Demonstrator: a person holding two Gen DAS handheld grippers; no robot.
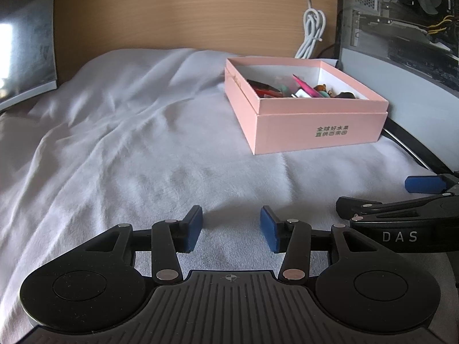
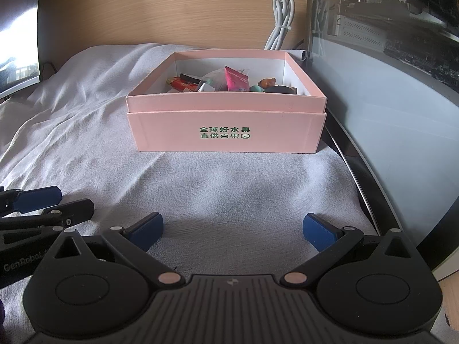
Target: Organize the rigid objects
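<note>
White cloth [image 1: 143,143] over desk, wooden back wall [image 1: 186,8], pink box [image 2: 226,132], both tongs empty, parted.

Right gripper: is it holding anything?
No, the right gripper is wide open with only bare white cloth between its pads.

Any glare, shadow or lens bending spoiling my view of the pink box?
Left wrist view: pink box sharp, evenly lit; window glare far left. Right wrist view: box lettering crisp, soft shadow on the white cloth before it; fisheye bows the glass panel at the edge.
</note>
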